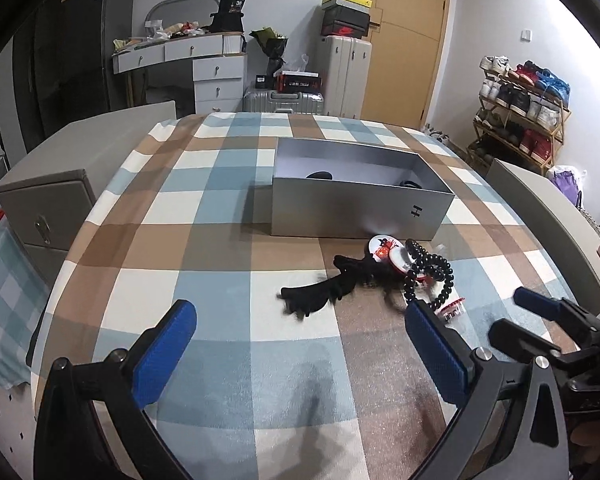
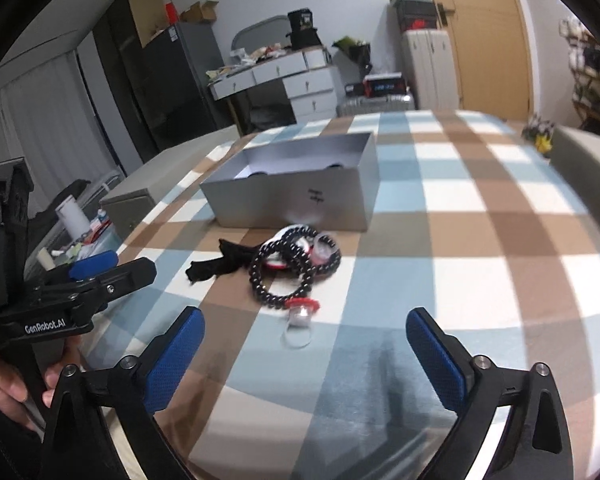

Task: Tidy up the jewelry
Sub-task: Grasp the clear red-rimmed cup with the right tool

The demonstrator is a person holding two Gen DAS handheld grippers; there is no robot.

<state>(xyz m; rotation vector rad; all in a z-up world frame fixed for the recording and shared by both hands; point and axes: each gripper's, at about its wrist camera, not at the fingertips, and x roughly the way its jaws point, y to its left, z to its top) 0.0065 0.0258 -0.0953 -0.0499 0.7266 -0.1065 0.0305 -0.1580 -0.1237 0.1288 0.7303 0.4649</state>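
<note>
Left tongs (image 1: 300,354): spread wide, nothing between the blue pads; low centre of the left wrist view, above bare checked cloth.
Right tongs (image 2: 304,354): spread wide, empty; low centre of the right wrist view, aimed toward the pile.
Bench (image 1: 204,240): covered in blue, brown and white checks.
Grey box (image 1: 360,212): open-topped, centre of frame, just behind the pile; two dark shapes inside, too hidden to name.
Jewelry pile: right of centre in the left view, centre in the right view, between box and tongs.
Bead bracelets (image 2: 288,268): dark strands, looped over each other and over the round pieces.
Red-and-white round pieces (image 1: 392,252): under and beside the beads; blurred, detail unclear.
Black fabric piece (image 1: 320,294): on the pile's left side, touching it.
Small red-capped clear item (image 2: 302,312): nearest the right tongs, at the pile's near edge.
Stage, my reading: nothing picked up yet; pile not sorted.
Risk 1: strands overlap, so lifting one likely drags the rest.
Risk 2: round beads may roll out of a shallow pinch.
Risk 3: the two tongs sit close together; both reaching for the pile could collide.
Risk 4: the clear item is small and may skid on the cloth.
</note>
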